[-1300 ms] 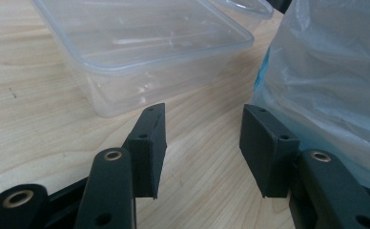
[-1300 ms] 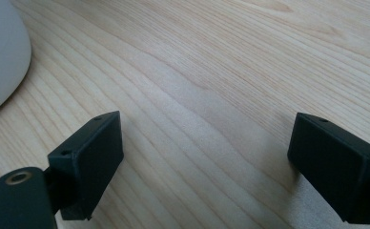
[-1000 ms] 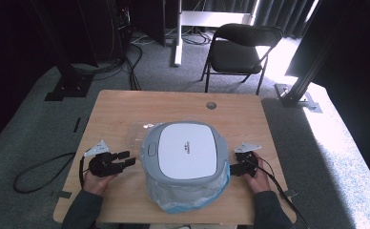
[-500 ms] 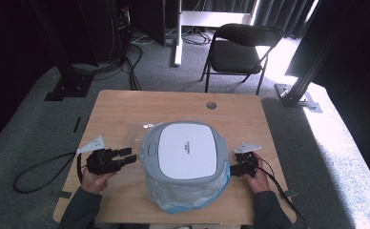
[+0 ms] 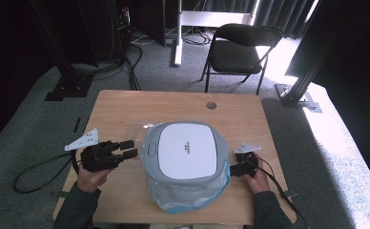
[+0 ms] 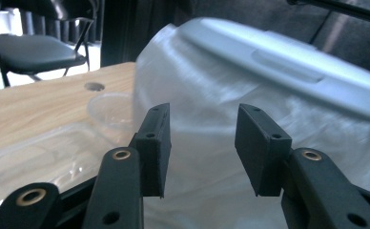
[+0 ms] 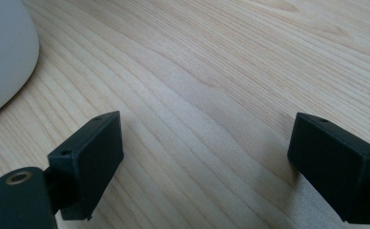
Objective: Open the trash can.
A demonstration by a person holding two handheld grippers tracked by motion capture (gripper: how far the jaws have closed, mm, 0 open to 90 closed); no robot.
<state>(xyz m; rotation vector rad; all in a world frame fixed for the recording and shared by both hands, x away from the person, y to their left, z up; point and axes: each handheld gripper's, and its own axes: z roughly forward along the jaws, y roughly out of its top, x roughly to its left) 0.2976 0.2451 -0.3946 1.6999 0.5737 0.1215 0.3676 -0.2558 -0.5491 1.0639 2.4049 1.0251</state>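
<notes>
A round grey bin with a white lid (image 5: 188, 150) stands mid-table, lined with a clear plastic bag (image 5: 188, 198) that hangs over its sides. My left gripper (image 5: 131, 148) hovers just left of the bin, pointing at it. In the left gripper view its jaws (image 6: 202, 114) face the bag-covered wall (image 6: 207, 86) below the lid (image 6: 278, 62); they have just been closing, stand open, and nothing is between them. My right gripper (image 5: 234, 170) rests low at the bin's right side. Its jaws (image 7: 207, 129) are spread wide over bare wood, beside the bin's edge (image 7: 2, 47).
A clear plastic tray (image 5: 138, 129) lies on the wooden table (image 5: 173, 105) behind the left gripper, also visible as the tray (image 6: 111, 107) beside the bin. A cable hole (image 5: 211, 105) sits near the far edge. A black folding chair (image 5: 240, 47) stands beyond the table.
My left gripper has lifted off the table beside the bin and its jaws have narrowed a little. The right gripper and the bin have kept still.
</notes>
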